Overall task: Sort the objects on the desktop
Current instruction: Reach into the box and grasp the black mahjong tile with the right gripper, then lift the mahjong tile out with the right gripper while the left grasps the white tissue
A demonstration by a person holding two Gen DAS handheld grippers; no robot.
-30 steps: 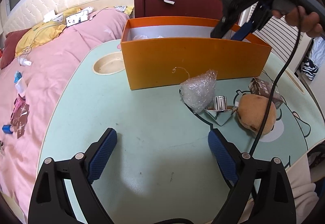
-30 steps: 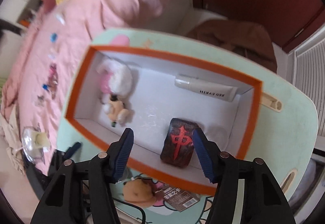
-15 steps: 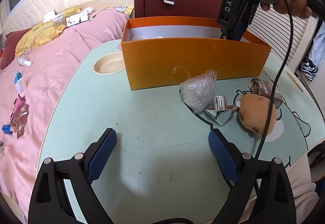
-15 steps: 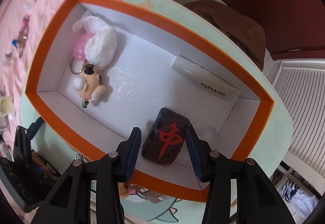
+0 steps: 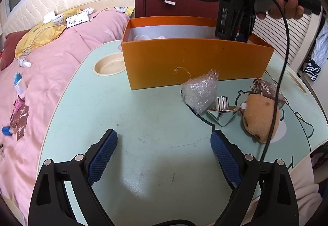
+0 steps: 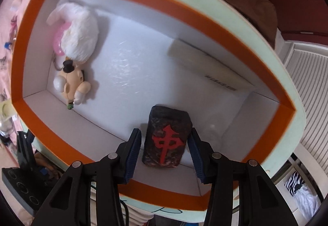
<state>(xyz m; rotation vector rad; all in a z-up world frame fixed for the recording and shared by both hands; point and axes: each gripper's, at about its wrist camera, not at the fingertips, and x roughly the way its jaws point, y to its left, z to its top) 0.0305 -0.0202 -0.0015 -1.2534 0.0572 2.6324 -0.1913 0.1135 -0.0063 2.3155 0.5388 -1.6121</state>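
An orange box point(image 5: 194, 62) stands at the back of the green table point(image 5: 133, 123). On the box's white floor, against the near wall, lies a dark mahjong-tile block point(image 6: 170, 119) with a red character. My right gripper point(image 6: 166, 136) points steeply down at it, pads against its two long sides. In the left wrist view, this gripper's black body point(image 5: 229, 19) dips behind the box wall, tips hidden. My left gripper point(image 5: 164, 136) hovers open over bare table. A bubble-wrap bundle point(image 5: 199, 90), a silver metal piece point(image 5: 222, 103), a tan plush point(image 5: 260, 121) and a brown carton point(image 5: 266, 88) lie before the box.
Also in the box point(image 6: 24, 41) are a white-and-pink plush point(image 6: 78, 35), a small figurine keychain point(image 6: 71, 80) and a cream tube point(image 6: 207, 64). A round cup recess point(image 5: 108, 65) sits left of the box. A black cable point(image 5: 285, 62) hangs over the tan plush. A pink bed point(image 5: 51, 82) borders the left.
The right gripper has tipped further downward and sunk into the box, and its jaws have narrowed around the block. The left gripper has kept still.
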